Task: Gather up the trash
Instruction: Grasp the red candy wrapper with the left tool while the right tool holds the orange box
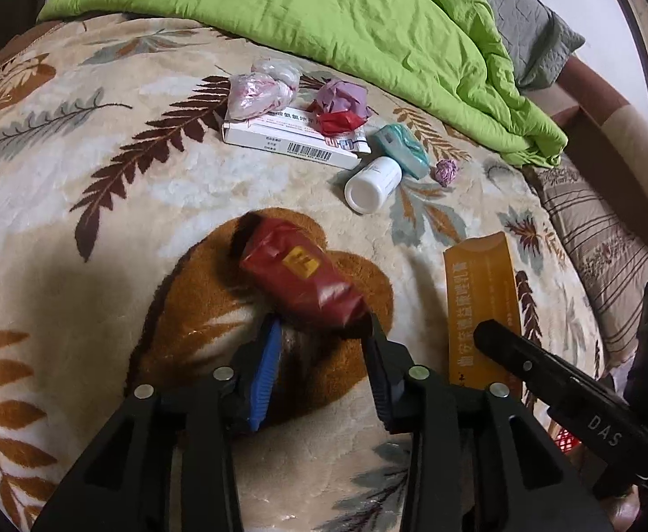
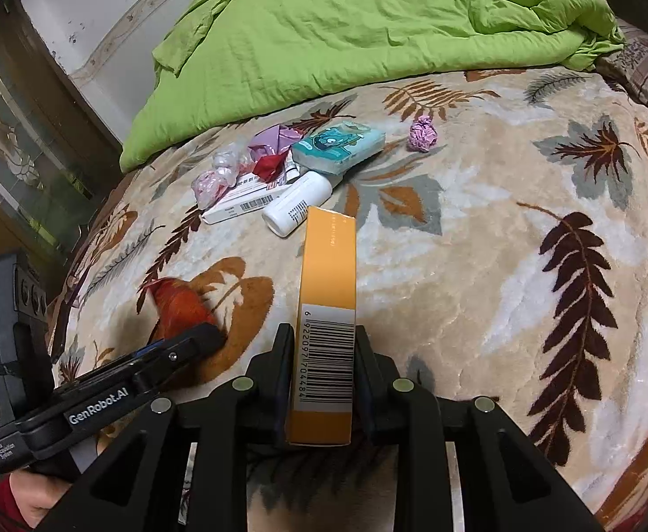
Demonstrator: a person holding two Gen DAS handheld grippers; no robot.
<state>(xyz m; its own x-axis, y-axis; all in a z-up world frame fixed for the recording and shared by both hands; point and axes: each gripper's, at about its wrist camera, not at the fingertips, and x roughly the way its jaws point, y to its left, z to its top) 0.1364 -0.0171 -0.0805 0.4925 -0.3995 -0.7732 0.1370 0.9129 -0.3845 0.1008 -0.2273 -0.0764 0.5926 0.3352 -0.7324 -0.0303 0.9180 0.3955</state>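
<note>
My left gripper (image 1: 322, 328) is shut on a dark red foil packet (image 1: 299, 281), held just above the leaf-patterned blanket (image 1: 102, 186); the packet also shows in the right wrist view (image 2: 180, 308). My right gripper (image 2: 322, 337) is shut on a long orange box (image 2: 326, 306) with a barcode, which also shows in the left wrist view (image 1: 483, 306). Farther back lies a heap of trash: a white flat box (image 1: 293, 142), a white bottle (image 1: 372, 184), a teal tissue pack (image 1: 401, 148), crumpled purple and red wrappers (image 1: 339, 106), clear plastic bags (image 1: 259, 88) and a small purple paper ball (image 1: 446, 173).
A rumpled green duvet (image 1: 346, 22) covers the far part of the bed. A grey pillow (image 1: 528, 31) and a striped sheet (image 1: 599, 244) lie at the right edge. A glass-fronted cabinet (image 2: 18, 155) stands to the left of the bed.
</note>
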